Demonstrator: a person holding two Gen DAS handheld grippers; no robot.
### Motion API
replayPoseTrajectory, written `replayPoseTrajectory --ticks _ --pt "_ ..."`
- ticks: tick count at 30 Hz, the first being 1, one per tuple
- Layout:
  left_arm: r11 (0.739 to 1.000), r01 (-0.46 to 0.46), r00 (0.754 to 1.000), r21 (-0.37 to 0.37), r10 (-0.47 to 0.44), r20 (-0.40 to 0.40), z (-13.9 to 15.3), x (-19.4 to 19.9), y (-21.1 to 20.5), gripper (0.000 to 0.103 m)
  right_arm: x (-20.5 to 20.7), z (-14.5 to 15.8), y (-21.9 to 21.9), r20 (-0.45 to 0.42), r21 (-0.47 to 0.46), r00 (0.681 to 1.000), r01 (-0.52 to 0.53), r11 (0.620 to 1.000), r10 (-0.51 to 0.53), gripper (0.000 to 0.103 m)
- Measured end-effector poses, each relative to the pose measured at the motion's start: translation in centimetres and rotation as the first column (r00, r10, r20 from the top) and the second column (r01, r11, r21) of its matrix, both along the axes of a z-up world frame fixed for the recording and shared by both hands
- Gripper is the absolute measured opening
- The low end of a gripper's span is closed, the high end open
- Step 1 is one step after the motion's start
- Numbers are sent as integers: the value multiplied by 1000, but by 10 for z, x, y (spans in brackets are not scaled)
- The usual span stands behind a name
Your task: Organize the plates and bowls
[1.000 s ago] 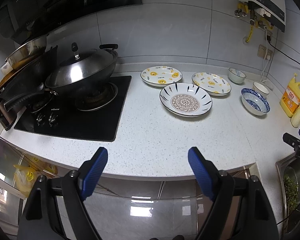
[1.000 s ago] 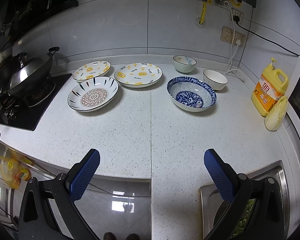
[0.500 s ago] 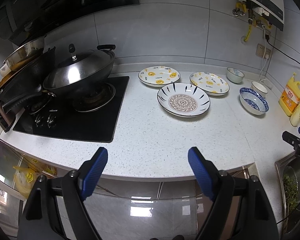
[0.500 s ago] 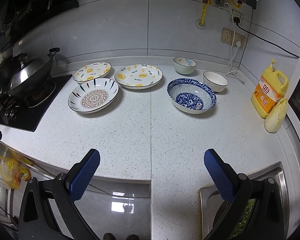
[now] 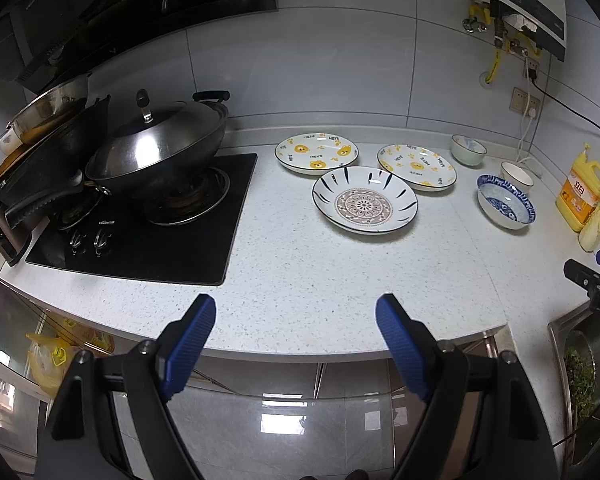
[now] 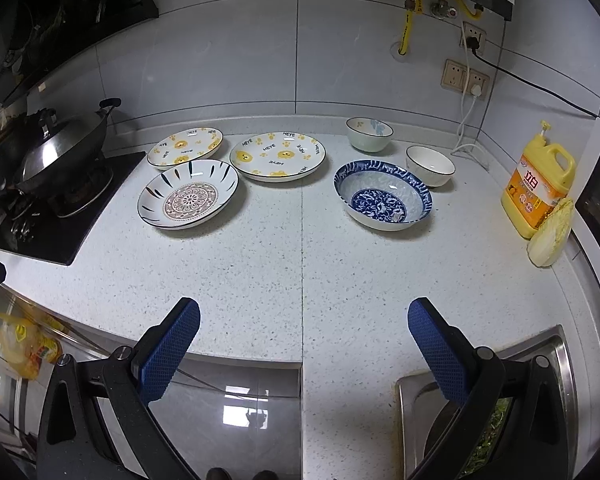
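Observation:
On the white speckled counter lie two yellow-bear plates (image 6: pixel 185 147) (image 6: pixel 278 155) and, in front of them, a striped plate with a mandala centre (image 6: pixel 188 198). To the right sit a blue patterned bowl (image 6: pixel 383 195), a pale bowl with a blue flower (image 6: pixel 369 133) and a white bowl with a dark rim (image 6: pixel 430 165). The same dishes show in the left wrist view: the mandala plate (image 5: pixel 365 199) and the blue bowl (image 5: pixel 505 207). My left gripper (image 5: pixel 295 322) and right gripper (image 6: pixel 303 330) hover open over the counter's front edge, far short of the dishes, holding nothing.
A lidded wok (image 5: pixel 156 151) stands on the black hob (image 5: pixel 140 236) at the left. A yellow detergent jug (image 6: pixel 540 190) and a cabbage (image 6: pixel 550 232) stand at the right. A steel sink (image 6: pixel 488 408) with greens lies at the front right. A socket and cable run along the back wall.
Both grippers have drifted slightly back from the counter, so the dishes look a little smaller and farther. Nothing on the counter has moved and both grippers stay open.

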State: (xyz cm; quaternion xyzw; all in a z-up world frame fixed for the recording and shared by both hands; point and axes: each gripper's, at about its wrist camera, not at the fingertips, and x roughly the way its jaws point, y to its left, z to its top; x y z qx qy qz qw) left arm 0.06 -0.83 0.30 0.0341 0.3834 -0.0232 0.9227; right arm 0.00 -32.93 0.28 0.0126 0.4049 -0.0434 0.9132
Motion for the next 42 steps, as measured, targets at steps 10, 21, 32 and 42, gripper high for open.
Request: replayPoseTrajectory --ticks 10,21,32,42 --pt "1000 1 1000 -2 -1 -1 0 -1 0 82 -1 -1 0 6 2 1000 -2 1000 2 102" --pt "1000 1 1000 -1 -1 -1 0 -3 -1 82 -4 -2 0 9 3 1000 0 1000 0 102" --pt "1000 -1 1000 -3 1 0 0 -4 -1 82 -6 -3 0 12 4 1000 -5 1000 5 102" --pt "1000 0 1000 -9 0 -5 0 -7 -2 82 -5 -3 1 12 6 1000 -6 1000 6 102"
